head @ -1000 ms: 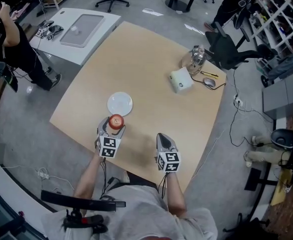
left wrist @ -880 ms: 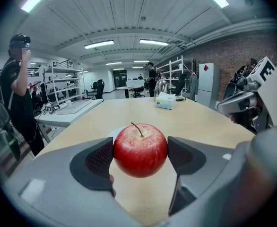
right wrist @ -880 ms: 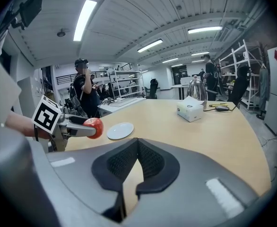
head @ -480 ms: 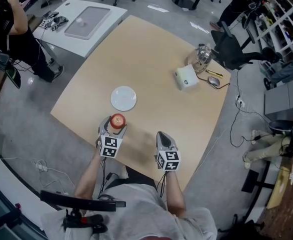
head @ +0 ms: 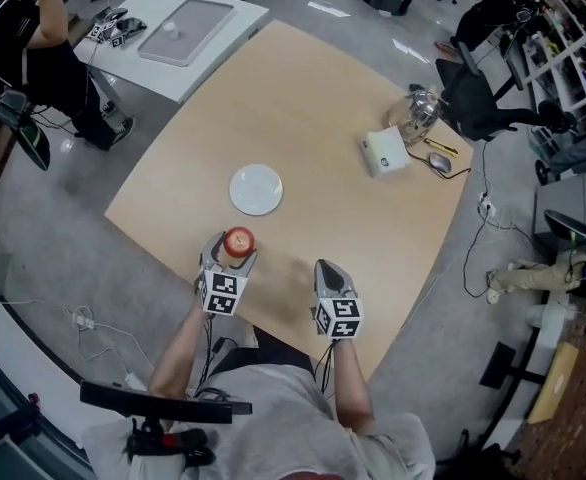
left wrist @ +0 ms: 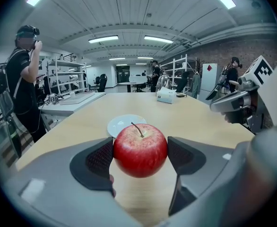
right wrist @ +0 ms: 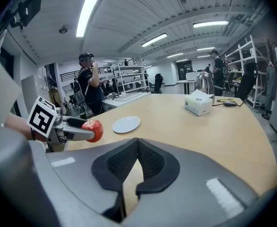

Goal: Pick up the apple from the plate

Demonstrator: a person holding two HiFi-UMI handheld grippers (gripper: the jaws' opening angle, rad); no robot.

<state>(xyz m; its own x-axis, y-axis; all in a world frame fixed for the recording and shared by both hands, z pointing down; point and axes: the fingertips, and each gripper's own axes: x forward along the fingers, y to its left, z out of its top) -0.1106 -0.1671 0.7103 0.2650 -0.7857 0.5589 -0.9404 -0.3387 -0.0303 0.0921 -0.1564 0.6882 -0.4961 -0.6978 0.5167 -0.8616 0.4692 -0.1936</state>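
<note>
A broad wooden surface (head: 313, 108) with rounded corners fills the middle of the head view, above a grey floor. Beyond its far left corner stands a smaller white table (head: 188, 63), and a person in dark clothes (head: 33, 43) stands beside that. A dark chair (head: 478, 103) sits off the surface's far right corner.

At the near edge the wearer's two arms reach over the surface, each ending in a hand-held gripper. The left hand-held gripper (head: 234, 252) slants downward and is clamped on the apple (head: 238, 240). In its own view both dark pads press the red fruit's sides, stem up, with bare wood showing beneath it. From the right gripper view the apple hangs above the surface, close to the near edge. The right hand-held gripper (head: 331, 271) hovers just to the right of the left one. Its jaws are closed on each other with nothing between them.

The white plate (head: 256, 189) lies on the surface just beyond the apple, apart from it. Well off toward the far right corner sit a white box (head: 385, 153), a kettle (head: 420, 111) behind it, and a mouse (head: 440, 162) beside the box.
</note>
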